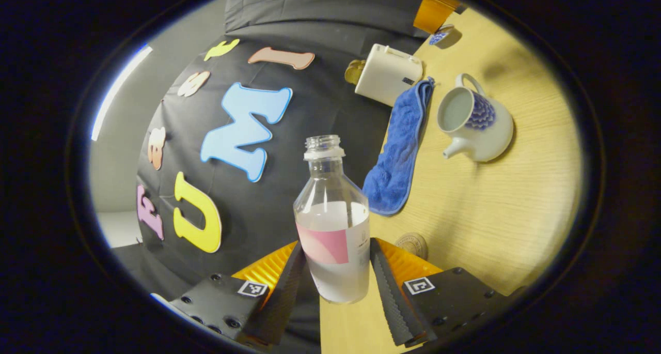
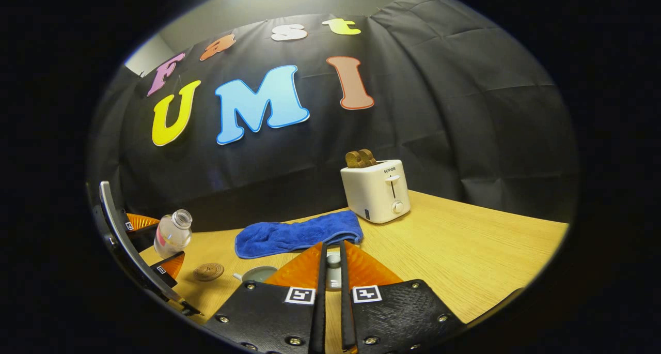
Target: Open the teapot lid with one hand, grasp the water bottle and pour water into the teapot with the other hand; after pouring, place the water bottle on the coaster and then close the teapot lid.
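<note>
While the left gripper's (image 1: 336, 271) fingers clamp the water bottle (image 1: 333, 225) (uncapped), the right gripper's (image 2: 330, 271) pinch the lid (image 2: 333, 263).

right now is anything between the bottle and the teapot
Nothing visible. The left gripper holds the bottle up; the teapot sits open beyond it, bare table between. The towel lies off to the side of that path.
</note>
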